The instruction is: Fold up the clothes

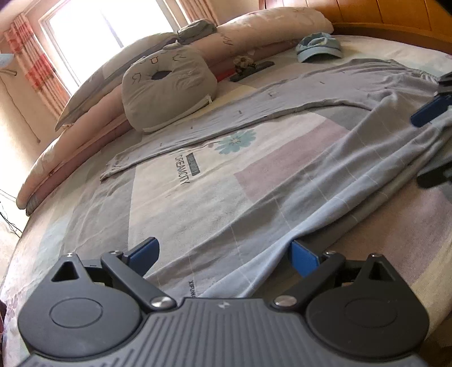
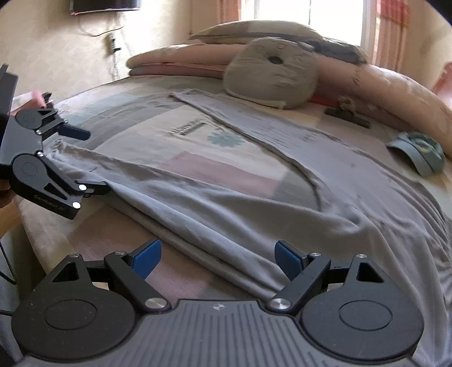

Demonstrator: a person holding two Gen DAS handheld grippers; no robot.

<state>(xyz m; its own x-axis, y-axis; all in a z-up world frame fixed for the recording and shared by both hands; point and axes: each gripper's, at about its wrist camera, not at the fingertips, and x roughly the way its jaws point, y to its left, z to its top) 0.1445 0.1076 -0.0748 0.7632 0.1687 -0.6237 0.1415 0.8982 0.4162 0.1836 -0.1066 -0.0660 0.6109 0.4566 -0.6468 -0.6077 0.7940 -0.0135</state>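
Observation:
Grey trousers (image 1: 310, 180) lie flat on the bed with the two legs spread apart in a V. In the left wrist view, my left gripper (image 1: 226, 255) stands open over the cuff end of the near leg; the cloth runs between its blue fingers (image 1: 303, 258) without being pinched. The right wrist view shows my right gripper (image 2: 217, 258) open too, straddling the near edge of the trousers (image 2: 226, 203) toward the waist. There the left gripper (image 2: 84, 161) shows at the left, jaws wide, lower finger at the cuff. The right gripper (image 1: 432, 144) appears at the left view's right edge.
The trousers rest on a patterned bedsheet (image 1: 180, 169). A round grey plush cushion (image 1: 169, 93) and rolled pink quilts (image 1: 268, 31) line the far side. A blue cap (image 1: 319, 48) and a dark flat object (image 1: 251, 69) lie beyond the far leg. A wooden headboard (image 1: 381, 17) stands at the right.

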